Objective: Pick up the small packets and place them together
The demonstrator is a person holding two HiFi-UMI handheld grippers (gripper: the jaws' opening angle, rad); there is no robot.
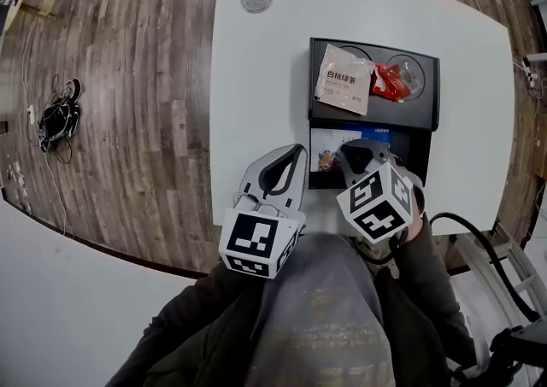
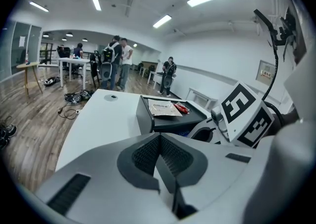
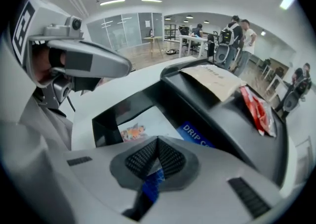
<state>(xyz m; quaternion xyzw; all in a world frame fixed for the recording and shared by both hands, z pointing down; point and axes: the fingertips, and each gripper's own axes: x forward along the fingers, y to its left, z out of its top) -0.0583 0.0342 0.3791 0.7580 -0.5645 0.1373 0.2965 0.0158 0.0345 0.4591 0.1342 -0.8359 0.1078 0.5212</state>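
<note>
Head view: black tray [image 1: 385, 119] carries tea packet [image 1: 344, 78] and red packet [image 1: 391, 82] above, drip packet [image 1: 359, 132] below; left gripper [image 1: 293, 153] and right gripper [image 1: 348, 153] jaws closed.

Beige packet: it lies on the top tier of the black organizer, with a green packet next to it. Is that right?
Not quite. The beige packet does lie on the top tier of the black organizer, but the one next to it is a red packet, not a green one. The head view shows this.

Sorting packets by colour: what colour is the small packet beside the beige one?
The red packet, clearest in the head view.
</note>
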